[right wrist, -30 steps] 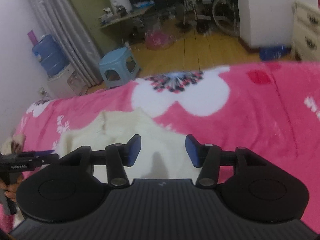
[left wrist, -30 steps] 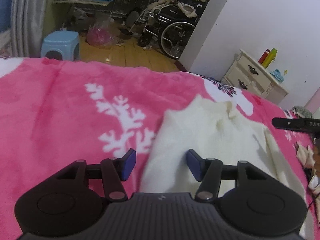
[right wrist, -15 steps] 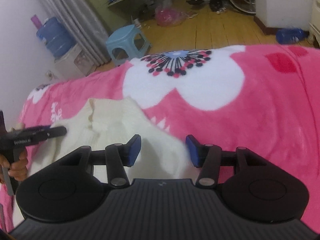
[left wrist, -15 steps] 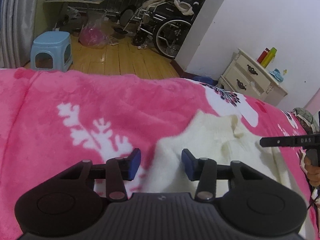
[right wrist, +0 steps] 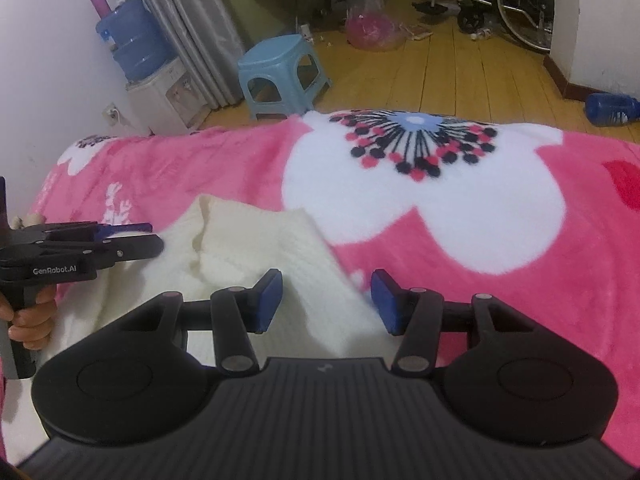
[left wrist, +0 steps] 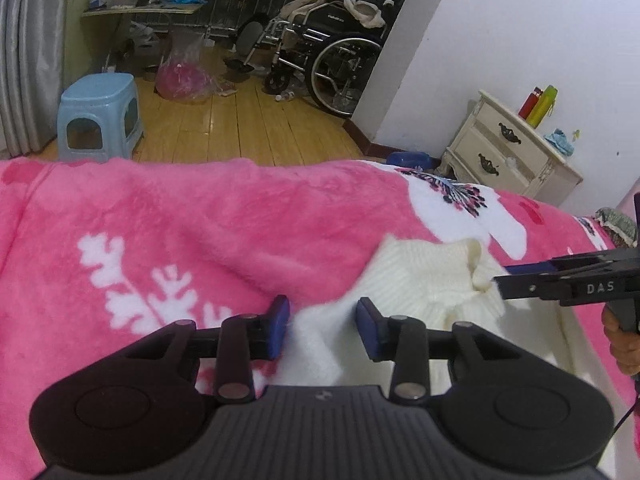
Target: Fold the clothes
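Sweater (left wrist: 424, 280) lies flat on pink blanket (left wrist: 200, 232); my left gripper (left wrist: 322, 328) and right gripper (right wrist: 326, 302) both spread, holding nothing. Risk: I pinch blanket fleece along with the knit edge.

left gripper (left wrist: 322, 328) jaws apart, right gripper (right wrist: 326, 302) jaws apart

Both grippers have slid outward to the cream sweater's (left wrist: 424, 276) shoulder corners.
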A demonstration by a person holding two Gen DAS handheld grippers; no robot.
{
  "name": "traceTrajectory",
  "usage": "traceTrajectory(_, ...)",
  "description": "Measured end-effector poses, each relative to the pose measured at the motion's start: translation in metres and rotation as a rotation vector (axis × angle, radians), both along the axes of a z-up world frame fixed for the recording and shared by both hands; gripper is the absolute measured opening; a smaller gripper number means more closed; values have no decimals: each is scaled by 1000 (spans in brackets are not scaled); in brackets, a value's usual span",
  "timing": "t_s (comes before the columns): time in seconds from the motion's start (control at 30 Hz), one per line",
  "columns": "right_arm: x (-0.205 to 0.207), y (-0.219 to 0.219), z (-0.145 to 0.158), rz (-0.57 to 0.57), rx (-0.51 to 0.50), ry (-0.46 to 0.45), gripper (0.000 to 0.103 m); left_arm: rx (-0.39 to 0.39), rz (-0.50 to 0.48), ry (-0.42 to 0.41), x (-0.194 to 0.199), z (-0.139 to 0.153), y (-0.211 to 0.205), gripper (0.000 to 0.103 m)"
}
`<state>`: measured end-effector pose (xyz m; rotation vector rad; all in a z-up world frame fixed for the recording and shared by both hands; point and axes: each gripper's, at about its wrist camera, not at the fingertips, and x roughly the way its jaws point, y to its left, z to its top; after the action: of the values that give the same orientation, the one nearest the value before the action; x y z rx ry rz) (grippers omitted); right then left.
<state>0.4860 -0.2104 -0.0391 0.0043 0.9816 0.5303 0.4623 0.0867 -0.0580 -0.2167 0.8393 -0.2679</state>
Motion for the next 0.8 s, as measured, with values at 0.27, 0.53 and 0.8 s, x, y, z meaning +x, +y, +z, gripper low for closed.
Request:
traceTrajectory(0.27, -16, 30, 1, 52, -88, -84, 8, 125, -11, -36, 1, 7, -25, 19)
traceTrajectory(0.53, -40, 26, 23, 30, -60, -167, 7, 88, 7, -65, -8, 22, -24, 11)
traceTrajectory(0.8, -65, 12, 50, 22, -9, -209, 6, 41, -16, -120, -26, 51, -22, 11)
